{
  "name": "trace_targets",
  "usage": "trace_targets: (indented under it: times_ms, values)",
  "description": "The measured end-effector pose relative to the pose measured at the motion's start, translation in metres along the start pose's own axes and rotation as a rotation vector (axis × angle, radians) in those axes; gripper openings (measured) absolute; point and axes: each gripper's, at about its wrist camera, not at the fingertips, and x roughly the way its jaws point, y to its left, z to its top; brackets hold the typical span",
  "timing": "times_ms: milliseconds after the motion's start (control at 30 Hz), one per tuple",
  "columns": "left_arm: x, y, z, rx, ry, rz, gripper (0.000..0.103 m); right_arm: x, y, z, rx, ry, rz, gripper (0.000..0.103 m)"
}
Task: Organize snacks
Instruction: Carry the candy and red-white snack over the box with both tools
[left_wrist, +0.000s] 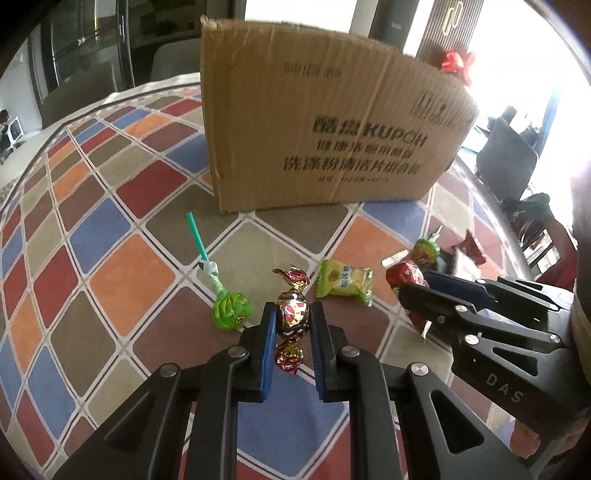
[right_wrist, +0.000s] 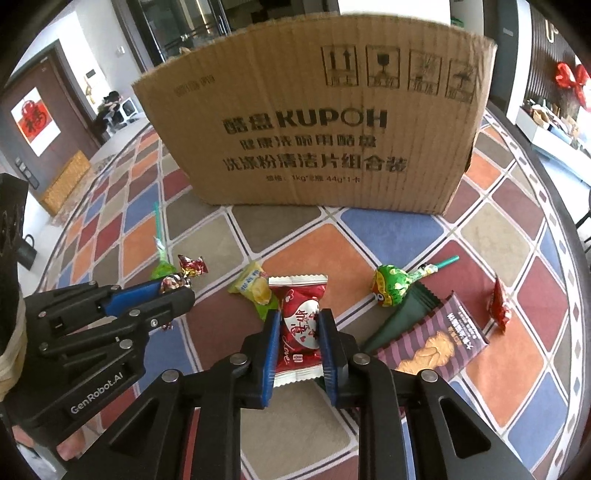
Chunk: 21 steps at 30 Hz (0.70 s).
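cardboard box reads KUPOH and 1kg, left gripper GenRobot.AI, right gripper DAS, red packet Love

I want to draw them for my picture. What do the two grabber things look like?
Each hand-held gripper is black, built from flat linkage bars with round silver rivets and triangular cut-outs. The two fingers carry long blue pads. The left hand-held gripper has "GenRobot.AI" in white along its side; the right hand-held gripper shows white letters "DAS". Pale bands wrap each near the handle.
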Motion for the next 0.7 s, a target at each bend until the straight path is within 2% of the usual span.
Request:
trace_targets:
  times_ms: [467, 700]
  values:
    - [-0.06, -0.012, 0.026, 0.036, -0.152, -0.01, 0.018, -0.058, 0.007, 0.017, -0.011, -0.144, 0.014, 0.022]
    - [-0.084, -0.016, 0.047, 0.059, -0.217, 0.004, 0.018, -0.086, 0.009, 0.039, -0.011, -0.229, 0.014, 0.022]
